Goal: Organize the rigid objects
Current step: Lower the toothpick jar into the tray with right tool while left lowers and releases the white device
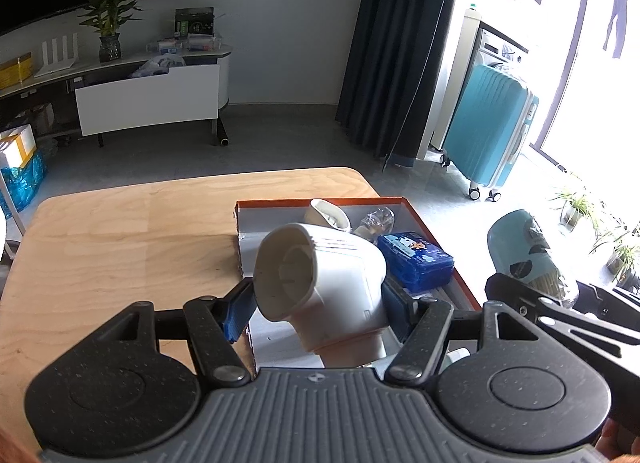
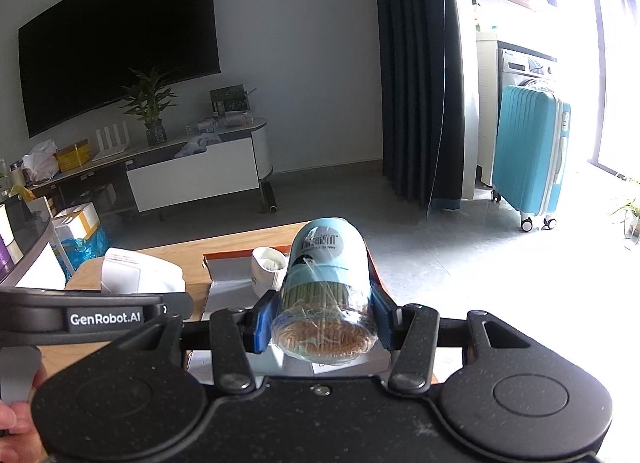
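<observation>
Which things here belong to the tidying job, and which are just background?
Job: white hair dryer in the left tool; toothpick jar in the right tool; orange tray; blue case; white cup.
Background: suitcase; television; potted plant.

Matt pale wood-grain tabletop [image 1: 120, 231], smooth white plastic dryer [image 1: 324, 283], glossy blue plastic case [image 1: 416, 259] at its 2 o'clock, shiny clear film over pale-blue toothpick jar [image 2: 326, 287], speckled matt black tool [image 2: 324, 323], ribbed blue pads [image 2: 262, 323]
</observation>
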`<move>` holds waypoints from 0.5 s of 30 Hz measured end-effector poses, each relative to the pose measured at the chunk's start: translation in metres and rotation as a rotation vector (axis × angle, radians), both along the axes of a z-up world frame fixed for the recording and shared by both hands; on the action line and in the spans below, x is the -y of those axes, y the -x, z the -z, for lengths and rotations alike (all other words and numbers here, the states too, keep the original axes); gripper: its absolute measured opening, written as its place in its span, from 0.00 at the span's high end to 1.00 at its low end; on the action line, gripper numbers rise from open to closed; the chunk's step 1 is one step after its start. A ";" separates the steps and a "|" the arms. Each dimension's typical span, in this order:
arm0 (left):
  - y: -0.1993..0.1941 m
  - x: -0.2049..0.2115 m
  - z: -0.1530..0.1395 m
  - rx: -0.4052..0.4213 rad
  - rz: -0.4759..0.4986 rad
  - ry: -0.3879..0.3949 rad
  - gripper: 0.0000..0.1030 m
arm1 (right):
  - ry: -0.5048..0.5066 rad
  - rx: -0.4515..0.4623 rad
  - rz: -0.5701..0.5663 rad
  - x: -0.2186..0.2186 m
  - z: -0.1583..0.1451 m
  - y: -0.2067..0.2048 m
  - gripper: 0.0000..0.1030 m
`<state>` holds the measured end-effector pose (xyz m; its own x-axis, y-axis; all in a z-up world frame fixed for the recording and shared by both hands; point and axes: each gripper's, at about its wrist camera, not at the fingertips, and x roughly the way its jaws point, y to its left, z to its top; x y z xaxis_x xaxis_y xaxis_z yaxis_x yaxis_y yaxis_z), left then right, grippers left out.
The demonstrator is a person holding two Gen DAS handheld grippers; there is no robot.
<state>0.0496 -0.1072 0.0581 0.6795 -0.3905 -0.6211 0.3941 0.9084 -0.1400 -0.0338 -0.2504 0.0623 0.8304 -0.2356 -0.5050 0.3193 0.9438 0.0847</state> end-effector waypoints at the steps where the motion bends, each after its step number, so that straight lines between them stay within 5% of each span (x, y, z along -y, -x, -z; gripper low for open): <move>1: 0.000 0.001 0.000 0.000 0.001 0.000 0.34 | 0.000 -0.001 0.000 -0.001 0.000 0.000 0.42; 15: -0.001 0.006 0.000 0.000 0.005 -0.004 0.34 | -0.008 -0.010 -0.005 0.001 0.000 -0.003 0.42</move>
<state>0.0505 -0.1130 0.0578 0.6772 -0.3917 -0.6228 0.3990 0.9068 -0.1364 -0.0305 -0.2512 0.0619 0.8263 -0.2271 -0.5154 0.3151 0.9449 0.0889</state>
